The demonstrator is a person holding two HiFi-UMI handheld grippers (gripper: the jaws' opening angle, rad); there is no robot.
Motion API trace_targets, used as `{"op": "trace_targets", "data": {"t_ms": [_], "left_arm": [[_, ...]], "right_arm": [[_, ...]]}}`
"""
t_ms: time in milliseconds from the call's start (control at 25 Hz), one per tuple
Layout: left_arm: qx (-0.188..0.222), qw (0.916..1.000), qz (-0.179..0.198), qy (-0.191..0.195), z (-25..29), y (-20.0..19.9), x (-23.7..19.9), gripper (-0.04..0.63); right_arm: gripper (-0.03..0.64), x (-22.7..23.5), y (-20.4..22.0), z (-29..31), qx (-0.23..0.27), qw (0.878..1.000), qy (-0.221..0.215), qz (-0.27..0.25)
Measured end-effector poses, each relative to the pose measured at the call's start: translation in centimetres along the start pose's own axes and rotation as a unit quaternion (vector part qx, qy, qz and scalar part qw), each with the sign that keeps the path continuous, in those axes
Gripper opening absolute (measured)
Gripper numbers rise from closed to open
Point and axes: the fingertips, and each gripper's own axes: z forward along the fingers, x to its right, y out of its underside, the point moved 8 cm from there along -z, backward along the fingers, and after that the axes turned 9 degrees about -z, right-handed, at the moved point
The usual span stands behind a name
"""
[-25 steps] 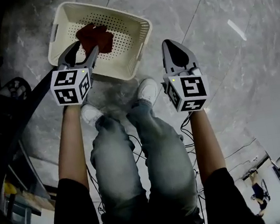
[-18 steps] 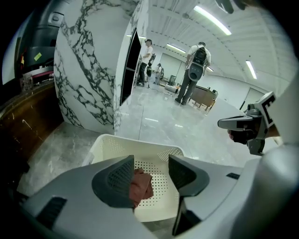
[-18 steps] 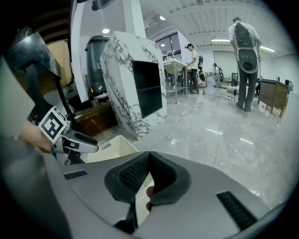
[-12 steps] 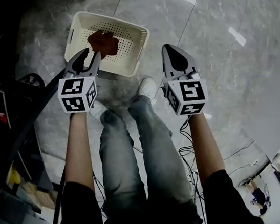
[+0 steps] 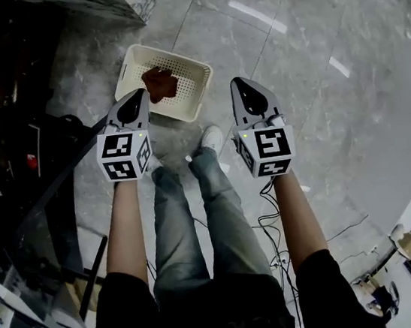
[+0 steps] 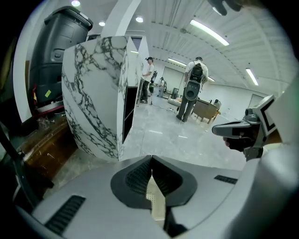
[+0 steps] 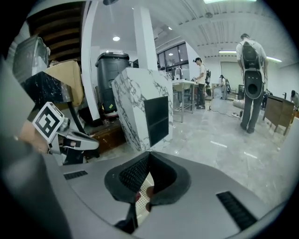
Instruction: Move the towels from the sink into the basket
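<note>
A cream perforated basket [image 5: 191,86] stands on the grey stone floor, with a dark red towel [image 5: 160,84] lying inside it. My left gripper [image 5: 139,94] hangs above the basket's near left edge, its jaws shut with nothing between them. In the left gripper view the jaws [image 6: 152,159] meet at the tip, and a bit of the basket [image 6: 156,203] shows below through the gap. My right gripper [image 5: 240,84] is to the right of the basket, also shut and empty. Below its closed jaws [image 7: 149,154], the right gripper view shows a little of the red towel [image 7: 150,191].
A marble-clad counter block [image 6: 100,93] [image 7: 140,107] stands ahead, with a black bin [image 6: 56,46] [image 7: 110,74] behind it. Dark equipment [image 5: 10,126] fills the left side. Cables [image 5: 275,225] trail on the floor by the person's feet. People [image 6: 192,88] stand farther off in the hall.
The left gripper's jaws have gone from open to shut. Both grippers and the view have pulled up and away from the basket, which looks smaller; the towel stays in it.
</note>
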Motion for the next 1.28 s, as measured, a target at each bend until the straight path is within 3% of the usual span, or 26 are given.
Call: {"op": "trace_targets", "data": {"t_ms": [600,840,1280], "left_arm": [[0.077,0.9962,0.038,-0.014,-12.5,-12.9,5.6,0.014],[0.130,0.9907,0.024,-0.031,-18.6,-17.3,7.5,0.014],[0.199,0.9773,0.041,-0.060,-28.0,-23.2,10.4,0.014]], "right_arm": [[0.014,-0.3,-13.5,-8.7,0.061,0.998,0.017,0.011],[0.014,-0.7,-18.9,-13.4,0.091,0.996,0.013,0.002],[0.014,-1.1,-26.9,-20.2,0.149,0.988,0.018,-0.015]]}}
